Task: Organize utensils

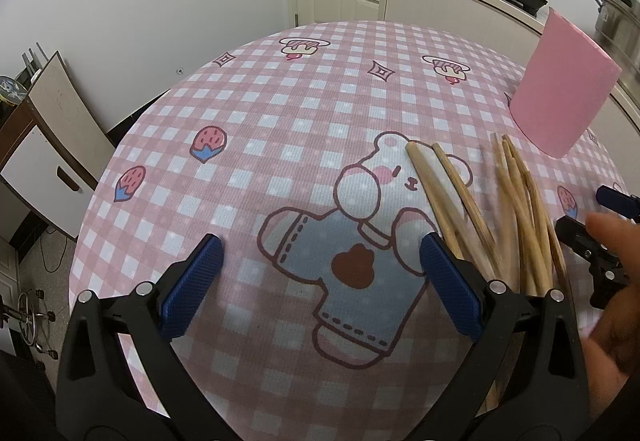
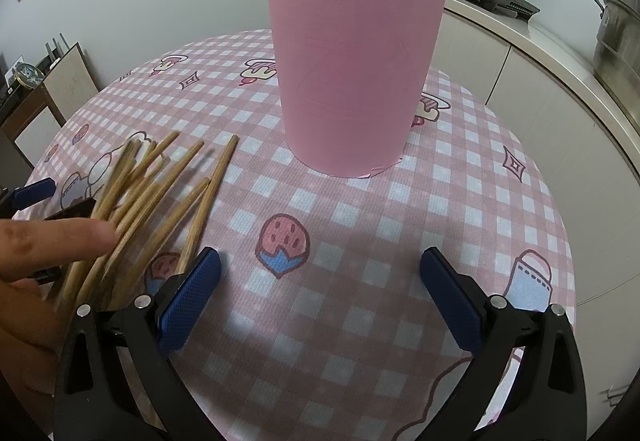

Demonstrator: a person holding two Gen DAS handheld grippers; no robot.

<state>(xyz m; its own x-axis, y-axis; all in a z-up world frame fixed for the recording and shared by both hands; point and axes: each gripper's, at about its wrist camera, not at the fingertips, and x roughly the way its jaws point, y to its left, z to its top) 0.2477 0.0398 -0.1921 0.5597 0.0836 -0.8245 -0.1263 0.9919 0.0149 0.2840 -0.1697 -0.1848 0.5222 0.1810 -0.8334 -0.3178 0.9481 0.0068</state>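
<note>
Chopsticks (image 2: pixel 160 197) lie crossed beside our bare hand (image 2: pixel 44 253); both grippers (image 1: pixel 320 281) (image 2: pixel 320 293) gape empty. Grabbing one may scatter others off the table (image 2: pixel 360 321) edge, short of the cup (image 2: pixel 354 61).

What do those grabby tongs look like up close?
Both tongs match. The left tongs and right tongs each have two black angular plastic arms with small round silver screws. Their fingertips carry blue pads with a bumpy, dotted texture. No cables or writing show. No sleeve is visible on the hand.
</note>
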